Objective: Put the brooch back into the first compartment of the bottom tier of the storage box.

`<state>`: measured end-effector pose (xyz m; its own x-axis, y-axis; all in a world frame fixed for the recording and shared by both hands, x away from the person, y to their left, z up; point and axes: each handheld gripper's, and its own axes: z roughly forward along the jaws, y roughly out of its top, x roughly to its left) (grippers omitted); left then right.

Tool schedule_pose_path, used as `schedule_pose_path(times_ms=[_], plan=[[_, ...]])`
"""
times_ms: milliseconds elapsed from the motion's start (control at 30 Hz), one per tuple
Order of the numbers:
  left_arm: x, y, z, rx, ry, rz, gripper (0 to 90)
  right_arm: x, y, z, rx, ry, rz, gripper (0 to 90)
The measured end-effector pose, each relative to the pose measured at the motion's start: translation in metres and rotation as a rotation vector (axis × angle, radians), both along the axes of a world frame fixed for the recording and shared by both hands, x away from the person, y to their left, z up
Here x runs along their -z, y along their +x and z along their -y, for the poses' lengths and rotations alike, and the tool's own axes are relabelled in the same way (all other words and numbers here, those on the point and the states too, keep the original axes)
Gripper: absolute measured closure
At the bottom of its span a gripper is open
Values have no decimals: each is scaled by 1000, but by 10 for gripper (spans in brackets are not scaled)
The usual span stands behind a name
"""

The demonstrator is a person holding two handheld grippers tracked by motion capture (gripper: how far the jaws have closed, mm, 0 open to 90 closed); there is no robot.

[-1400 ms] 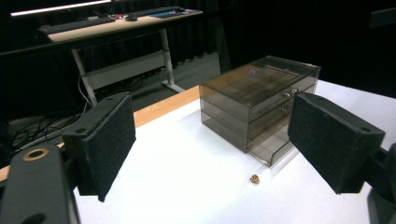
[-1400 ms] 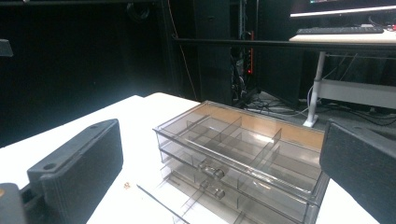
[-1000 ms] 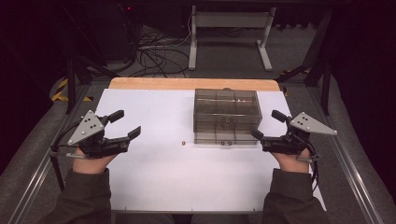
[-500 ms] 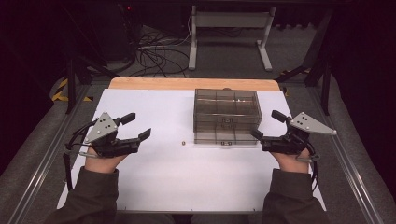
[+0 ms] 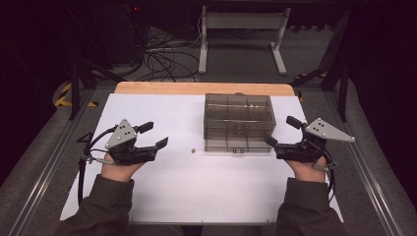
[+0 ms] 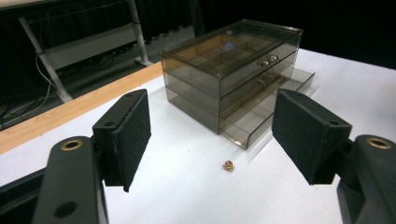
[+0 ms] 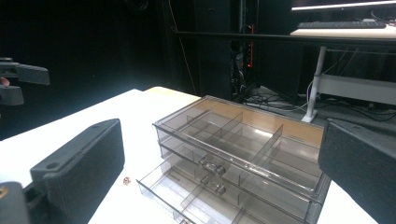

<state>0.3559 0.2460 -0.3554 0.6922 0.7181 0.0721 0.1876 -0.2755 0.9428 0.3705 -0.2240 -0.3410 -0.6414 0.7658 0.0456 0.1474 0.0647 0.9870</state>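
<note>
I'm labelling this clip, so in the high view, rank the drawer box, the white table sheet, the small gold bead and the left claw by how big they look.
1. white table sheet
2. drawer box
3. left claw
4. small gold bead, a mere speck

The drawer box stands on the table toward its far edge, right of centre. The small bead lies on the table just left of the box's near corner, apart from it. Your left gripper sits left of the bead; your right gripper sits just right of the box, jaws spread.
</note>
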Motion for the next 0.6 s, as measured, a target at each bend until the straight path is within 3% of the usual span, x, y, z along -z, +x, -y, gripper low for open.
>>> schedule_pose_path(times_ms=[600], plan=[[14,14,17,19,10,-35,305,-1,-1,2,6,3,5,13]])
